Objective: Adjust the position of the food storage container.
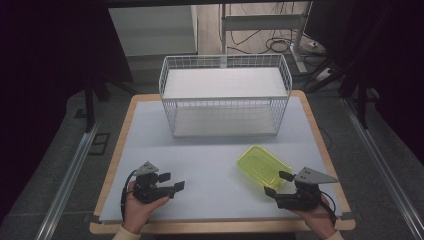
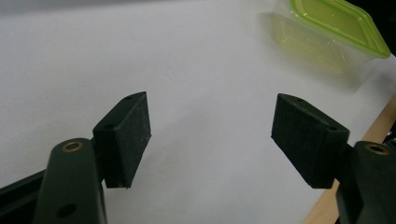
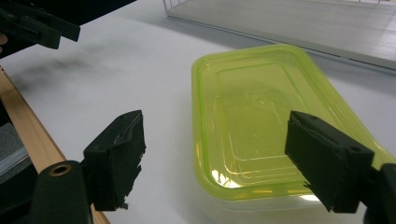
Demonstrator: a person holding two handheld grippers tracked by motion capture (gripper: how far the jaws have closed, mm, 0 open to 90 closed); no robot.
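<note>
While lying flat on the table (image 1: 210, 150), green-lidded container (image 1: 263, 165) at 11 o'clock from right gripper (image 1: 278, 184), just beside its spread, empty jaws. Left gripper (image 1: 171, 182) at 9 o'clock, also spread wide, holding nothing.

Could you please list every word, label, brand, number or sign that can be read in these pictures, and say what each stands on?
None: no readable text anywhere.
The green-lidded container bears only moulded ridges, no lettering.
The white wire basket, the table, the left gripper and the right gripper carry no label or number that shows.
The things on the floor behind the table are too small to tell.
</note>
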